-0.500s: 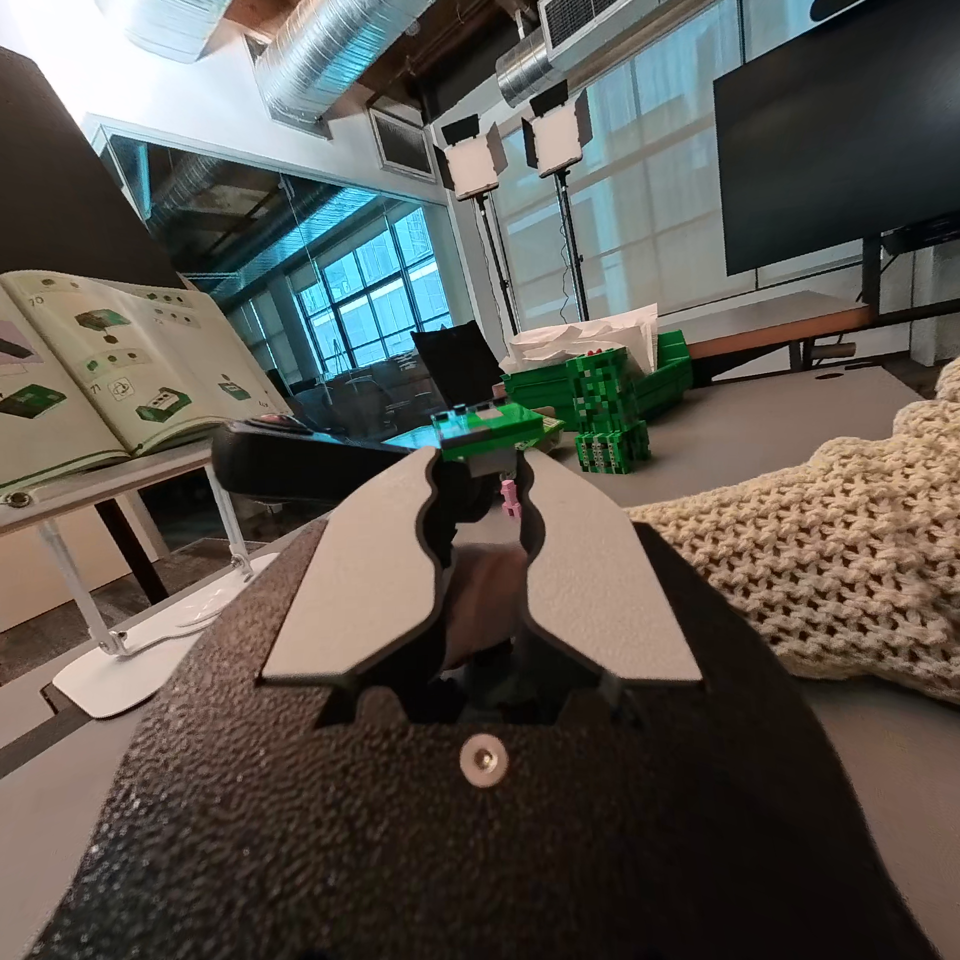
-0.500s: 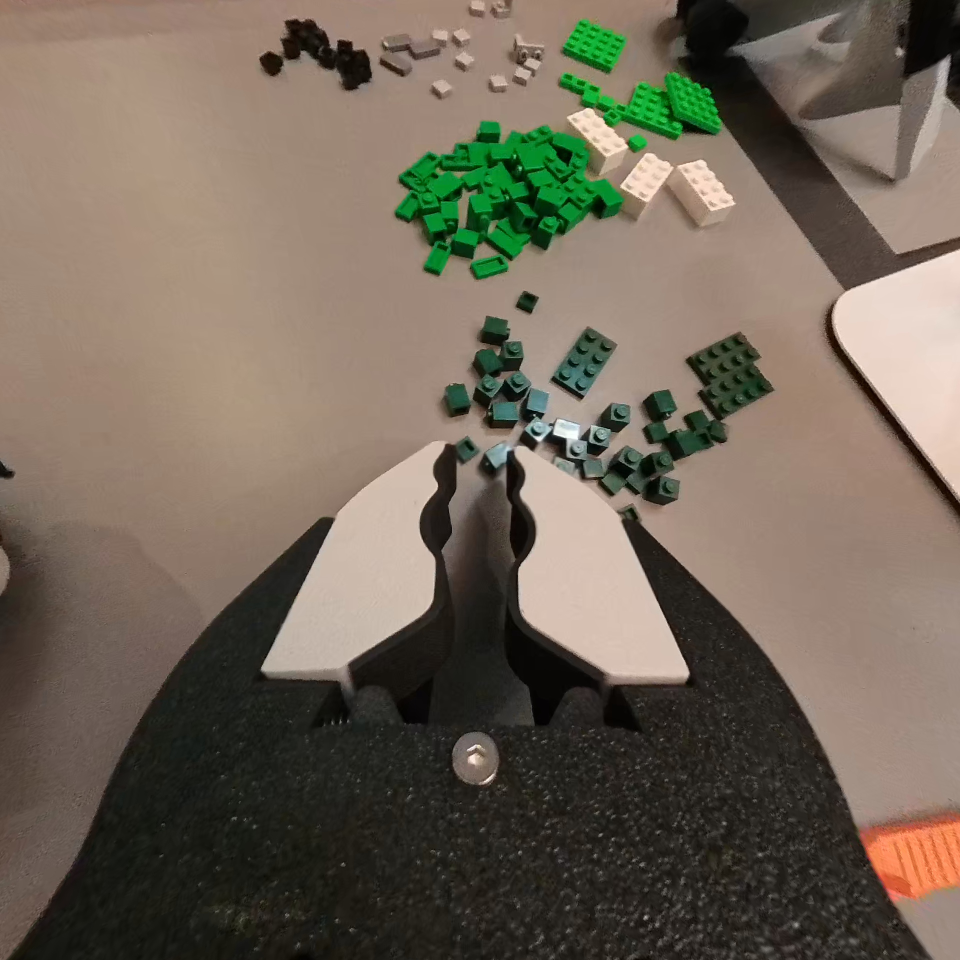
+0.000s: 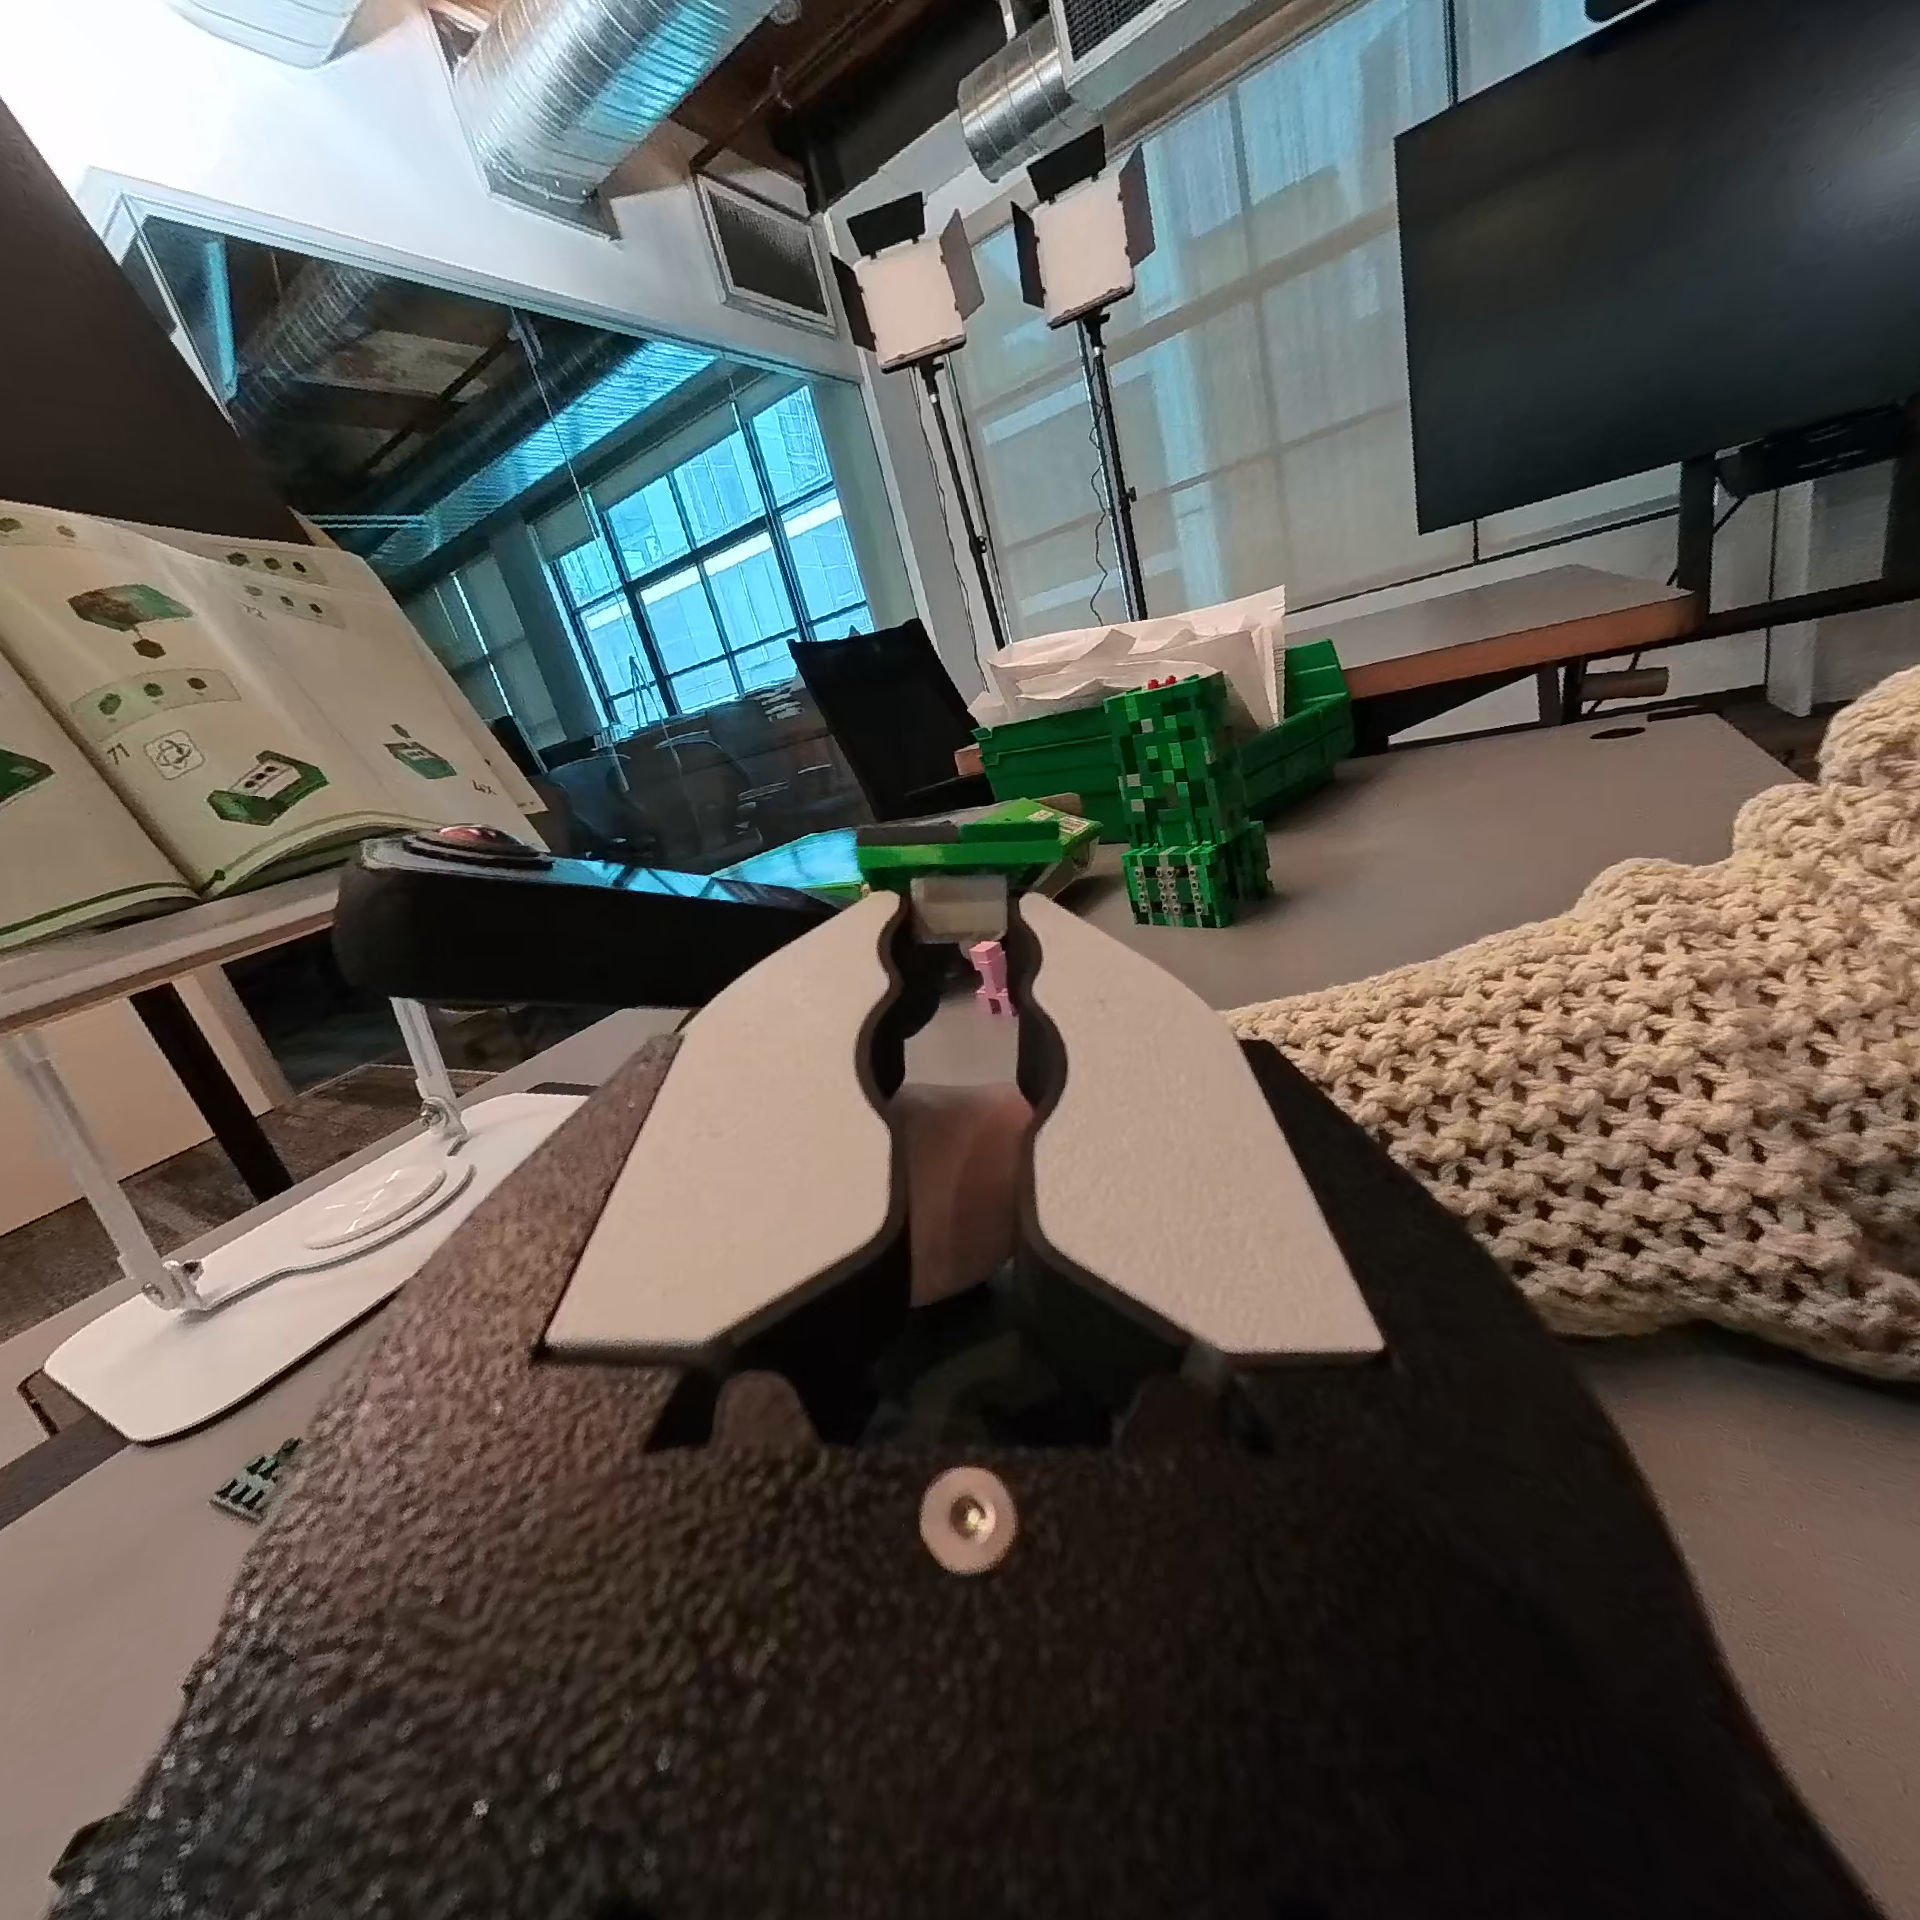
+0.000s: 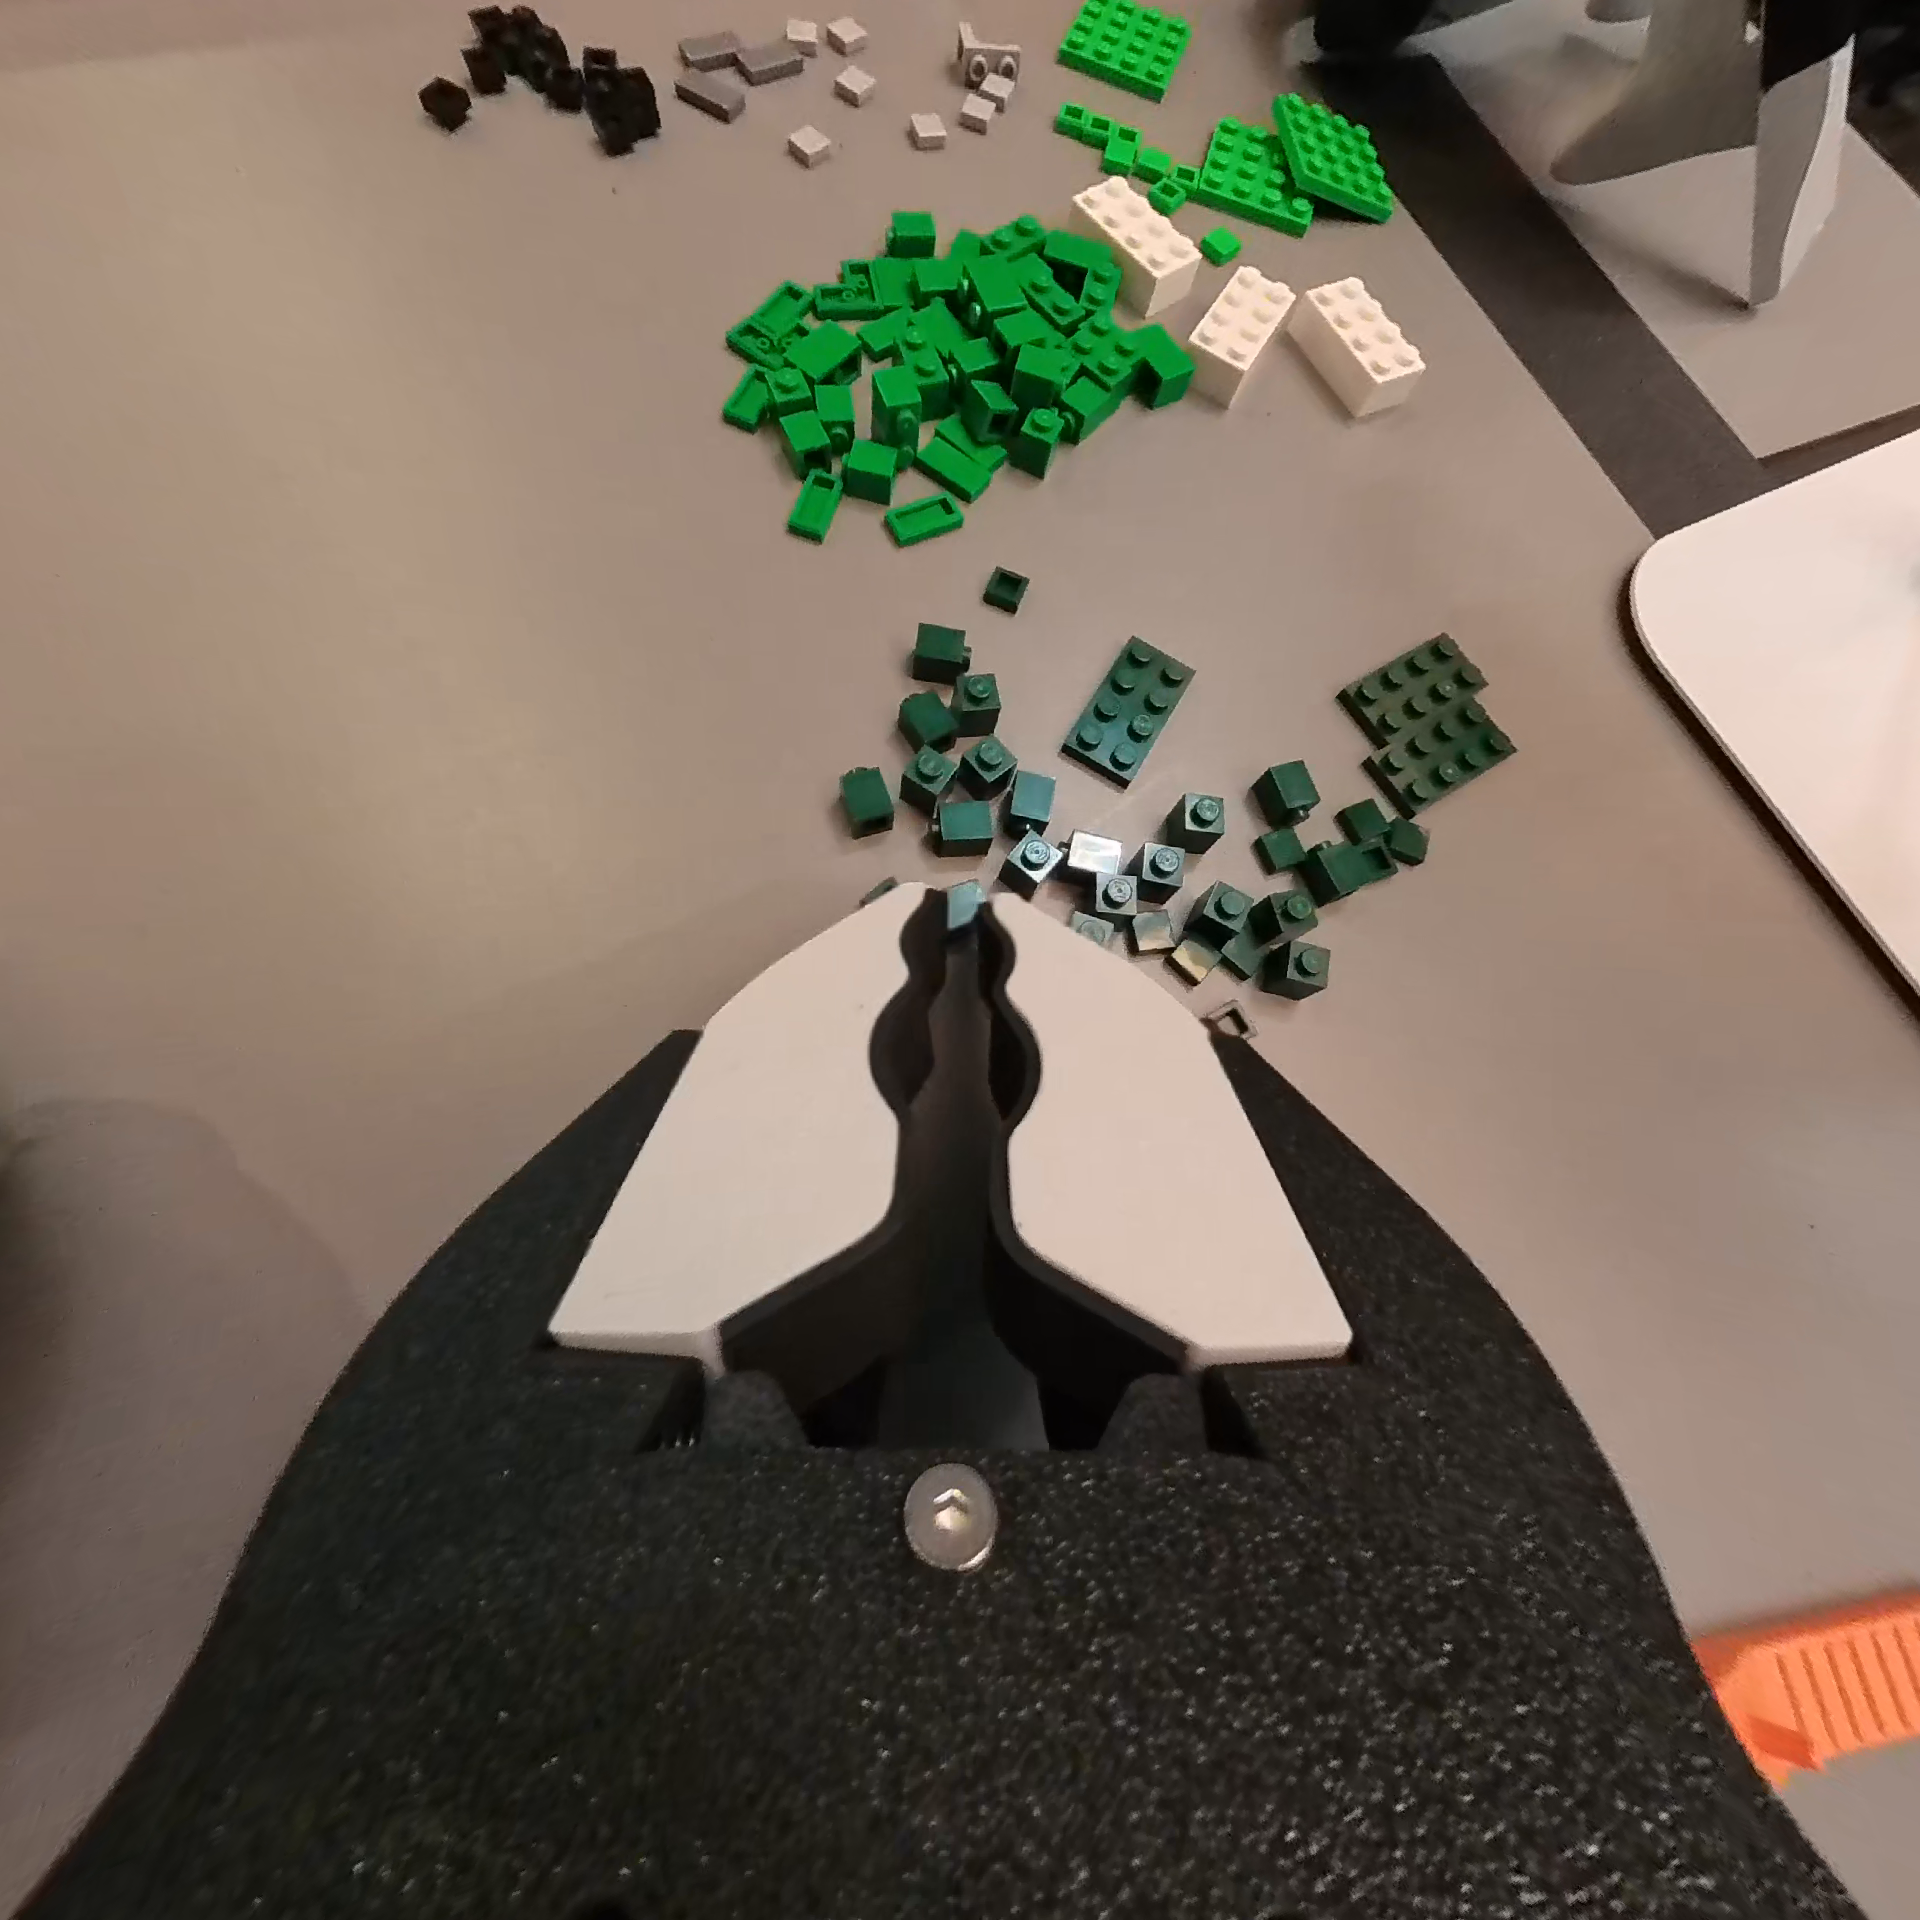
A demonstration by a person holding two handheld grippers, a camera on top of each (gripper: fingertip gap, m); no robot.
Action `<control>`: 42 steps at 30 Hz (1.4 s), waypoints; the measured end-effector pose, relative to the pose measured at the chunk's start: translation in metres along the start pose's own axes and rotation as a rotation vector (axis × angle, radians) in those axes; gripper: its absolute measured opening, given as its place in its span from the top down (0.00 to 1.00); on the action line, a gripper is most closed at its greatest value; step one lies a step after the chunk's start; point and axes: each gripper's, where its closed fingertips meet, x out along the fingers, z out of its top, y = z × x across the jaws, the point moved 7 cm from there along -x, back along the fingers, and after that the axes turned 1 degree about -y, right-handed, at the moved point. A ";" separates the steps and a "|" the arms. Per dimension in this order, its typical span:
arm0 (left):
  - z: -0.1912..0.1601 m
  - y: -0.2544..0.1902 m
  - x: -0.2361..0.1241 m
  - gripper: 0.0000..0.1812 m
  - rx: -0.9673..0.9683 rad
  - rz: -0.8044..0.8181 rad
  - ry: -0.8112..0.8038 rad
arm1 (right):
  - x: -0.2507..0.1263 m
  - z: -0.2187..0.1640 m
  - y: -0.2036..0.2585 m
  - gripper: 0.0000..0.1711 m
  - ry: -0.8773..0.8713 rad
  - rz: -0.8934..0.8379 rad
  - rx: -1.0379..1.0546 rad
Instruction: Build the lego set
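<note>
The right gripper (image 4: pixel 961 914), with pale matte fingers of wavy inner outline on a black grainy body, is pinched on a small dark green brick (image 4: pixel 964 906) at its tips, at the near edge of a scatter of dark green bricks (image 4: pixel 1122 831) on the smooth grey desk (image 4: pixel 364 520). Farther off, a heap of glossy bright green bricks (image 4: pixel 956 364) is seen, with three white studded bricks (image 4: pixel 1247 301) beside it and small grey pieces (image 4: pixel 831 73) and black pieces (image 4: pixel 551 78) towards the far edge. The left gripper (image 3: pixel 958 914) is closed on the pale grey underside block of a flat green lego assembly (image 3: pixel 971 842), held above the desk. Beyond it a blocky green figure (image 3: pixel 1179 810) stands, and an open instruction booklet (image 3: pixel 187 717), printed with numbered steps, is propped on a white stand (image 3: pixel 260 1278) at the left edge. A cream knitted sleeve (image 3: pixel 1579 1091) is seen at the right.
</note>
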 end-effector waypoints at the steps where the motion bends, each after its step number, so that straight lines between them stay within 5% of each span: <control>1: 0.000 0.000 0.000 0.91 -0.001 0.000 0.000 | 0.000 0.000 0.000 0.98 -0.001 -0.001 -0.004; 14: -0.001 0.001 0.000 0.91 -0.026 -0.006 0.004 | 0.000 0.000 0.001 0.88 -0.013 0.085 -0.044; 30: -0.003 0.003 -0.001 0.91 -0.027 0.004 0.009 | -0.003 0.002 -0.002 0.95 -0.042 0.093 -0.027; 36: -0.005 0.006 -0.001 0.91 -0.023 0.014 0.021 | -0.057 0.000 -0.017 0.95 -0.114 -0.034 0.032; 42: -0.015 0.014 -0.001 0.91 -0.137 0.030 0.037 | -0.133 -0.058 -0.010 0.95 -0.216 -0.177 0.260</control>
